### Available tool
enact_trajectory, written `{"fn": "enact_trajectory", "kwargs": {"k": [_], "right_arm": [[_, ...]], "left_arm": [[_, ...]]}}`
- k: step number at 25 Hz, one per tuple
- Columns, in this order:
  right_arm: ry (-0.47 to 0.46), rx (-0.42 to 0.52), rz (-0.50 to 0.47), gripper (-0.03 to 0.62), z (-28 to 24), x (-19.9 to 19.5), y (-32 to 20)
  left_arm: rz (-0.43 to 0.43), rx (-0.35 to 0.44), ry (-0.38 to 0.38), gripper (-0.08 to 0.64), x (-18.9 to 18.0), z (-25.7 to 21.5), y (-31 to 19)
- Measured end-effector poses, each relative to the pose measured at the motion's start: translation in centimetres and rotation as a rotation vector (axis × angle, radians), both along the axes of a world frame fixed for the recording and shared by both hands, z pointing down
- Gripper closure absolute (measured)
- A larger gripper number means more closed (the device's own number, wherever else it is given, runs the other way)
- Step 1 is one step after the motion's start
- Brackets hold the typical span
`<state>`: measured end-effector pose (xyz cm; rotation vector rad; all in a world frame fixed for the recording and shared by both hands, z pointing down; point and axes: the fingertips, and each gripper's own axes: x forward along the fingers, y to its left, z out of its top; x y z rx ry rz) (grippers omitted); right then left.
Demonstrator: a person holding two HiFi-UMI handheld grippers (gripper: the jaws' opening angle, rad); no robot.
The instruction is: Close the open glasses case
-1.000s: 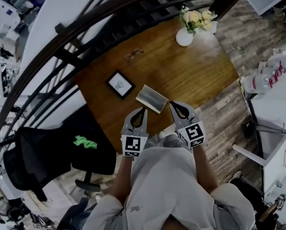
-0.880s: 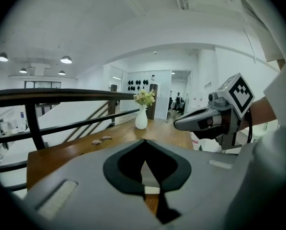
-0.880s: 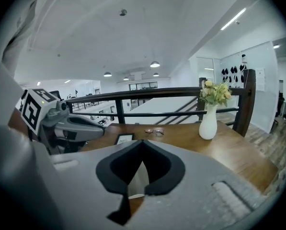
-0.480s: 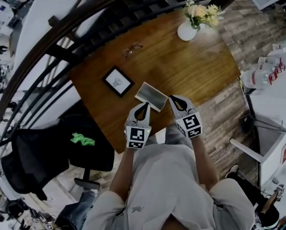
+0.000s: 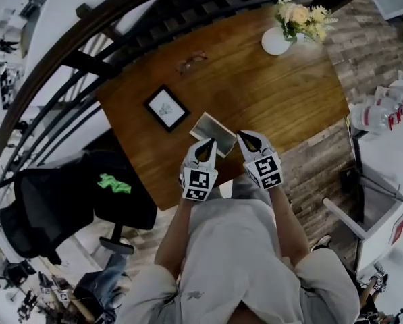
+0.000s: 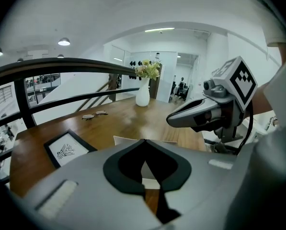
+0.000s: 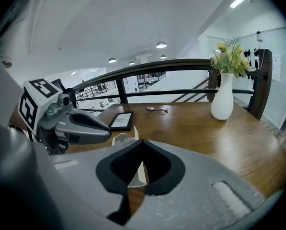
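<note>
The open glasses case (image 5: 211, 126) lies on the wooden table (image 5: 255, 93) near its front edge, its pale lid up. My left gripper (image 5: 207, 143) is shut, its tip at the case's near edge. Just right of the case, my right gripper (image 5: 242, 136) is shut too and holds nothing. In the left gripper view the shut jaws (image 6: 143, 141) cover most of the case (image 6: 126, 140), with the right gripper (image 6: 200, 114) to the right. The right gripper view shows its shut jaws (image 7: 142, 142) over the case (image 7: 120, 139) and the left gripper (image 7: 80, 126) to the left.
A framed picture (image 5: 166, 108) lies left of the case, a pair of glasses (image 5: 191, 61) farther back, and a white vase of flowers (image 5: 277, 40) at the far right corner. A dark railing (image 5: 86, 42) runs behind the table. A black chair (image 5: 86, 208) stands at the left.
Both grippers have moved forward toward the case; the left tip now reaches its near edge. Both stay shut, and the case has not moved on the table.
</note>
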<state>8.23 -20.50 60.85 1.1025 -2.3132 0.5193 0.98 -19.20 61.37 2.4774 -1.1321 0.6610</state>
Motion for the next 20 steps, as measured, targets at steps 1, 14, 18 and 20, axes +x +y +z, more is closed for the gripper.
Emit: {"fn": "enact_trajectory", "kwargs": {"k": [1,14,18,20], "right_arm": [[-0.002,-0.007,-0.008,0.591,0.3,-0.1,-0.1],[-0.002,-0.101,-0.096,0.591,3.6,0.3,-0.9],[-0.004,-0.122,-0.121,0.591,4.4,0.1,-1.0],[-0.007,-0.129,-0.131,0.591,4.8,-0.2,-1.0]], "left_arm": [[-0.004,-0.008,-0.004,0.541,0.1,0.3,-0.1],[-0.014,-0.120,-0.064,0.541,2.1,3.8,-0.9],[-0.012,-0.152,-0.094,0.541,2.3,4.7,-0.9],[-0.012,-0.163,-0.100,0.541,2.5,5.1,-0.9]]}}
